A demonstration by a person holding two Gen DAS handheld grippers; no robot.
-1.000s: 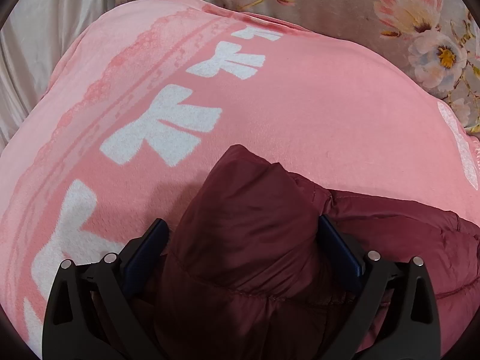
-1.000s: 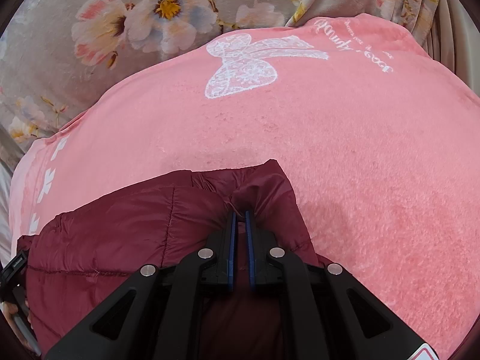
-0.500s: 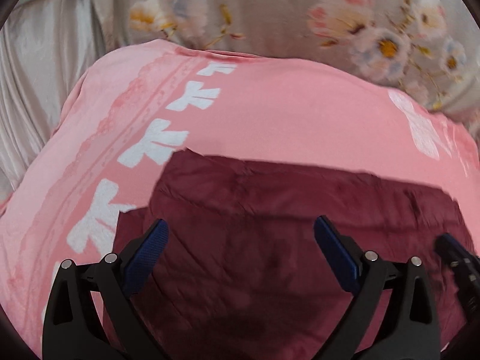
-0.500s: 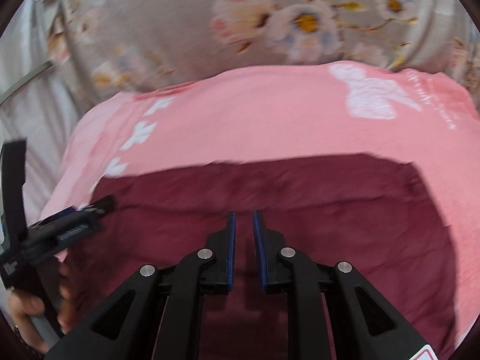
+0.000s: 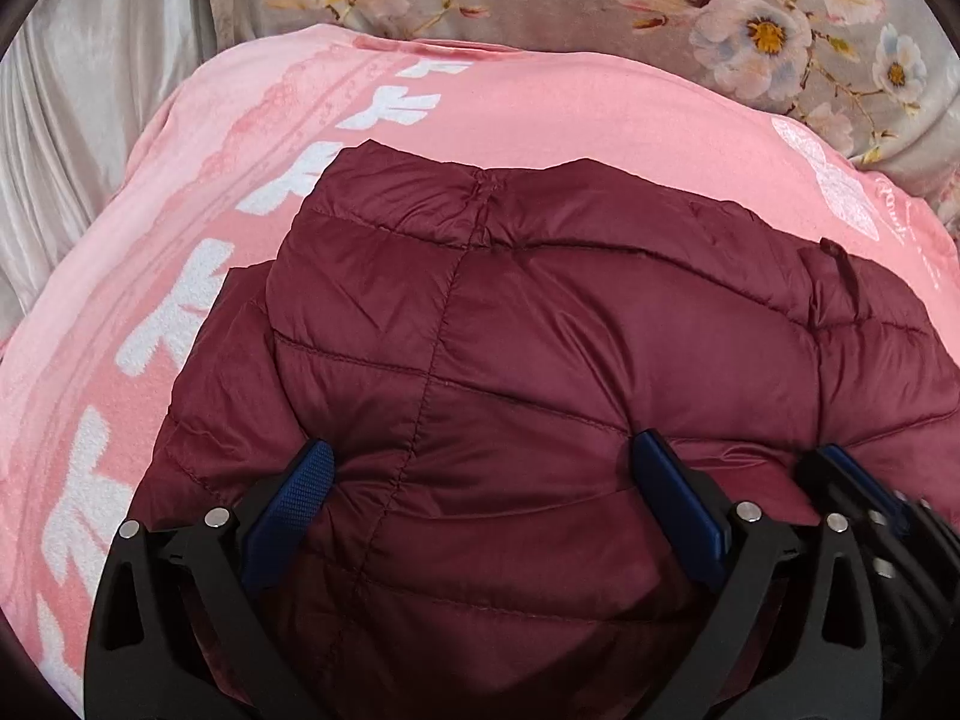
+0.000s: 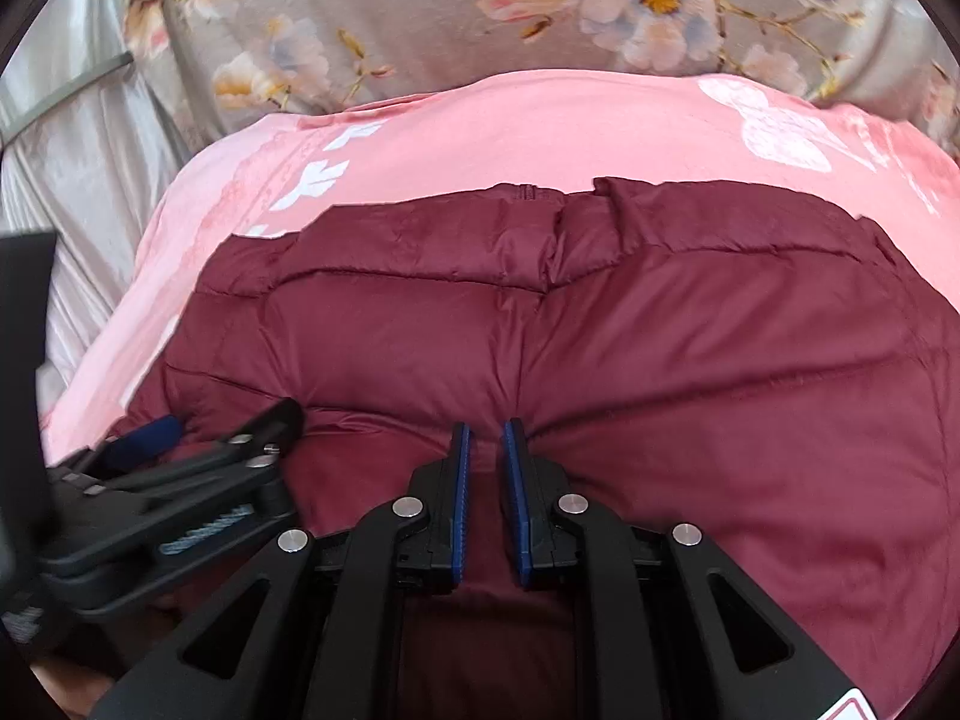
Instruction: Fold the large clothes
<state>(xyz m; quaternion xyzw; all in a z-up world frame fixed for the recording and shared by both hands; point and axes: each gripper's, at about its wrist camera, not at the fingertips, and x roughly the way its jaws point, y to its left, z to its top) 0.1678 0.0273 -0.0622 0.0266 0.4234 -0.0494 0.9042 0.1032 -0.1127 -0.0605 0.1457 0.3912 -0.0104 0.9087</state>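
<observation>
A dark red quilted puffer jacket [image 5: 540, 330] lies folded on a pink blanket [image 5: 540, 102]; it also fills the right wrist view [image 6: 660, 330]. My left gripper [image 5: 480, 468] is open wide, its jaws pressed down on either side of a bulge of the jacket's near edge. My right gripper [image 6: 485, 438] has its jaws close together with a narrow gap, resting on the jacket's near edge; no fabric shows between them. The right gripper's tip shows at the left view's lower right [image 5: 852, 474], and the left gripper at the right view's lower left [image 6: 180, 450].
The pink blanket [image 6: 510, 138] has white bow prints and lies on a grey floral bedspread [image 6: 420, 18]. A grey satin curtain [image 5: 72, 138] hangs at the left. The jacket's far edge stops short of the blanket's far edge.
The jacket has been carried forward and laid flat on the blanket. The right jaws have parted slightly off the fabric. The left jaws stay open, now pressing on the jacket.
</observation>
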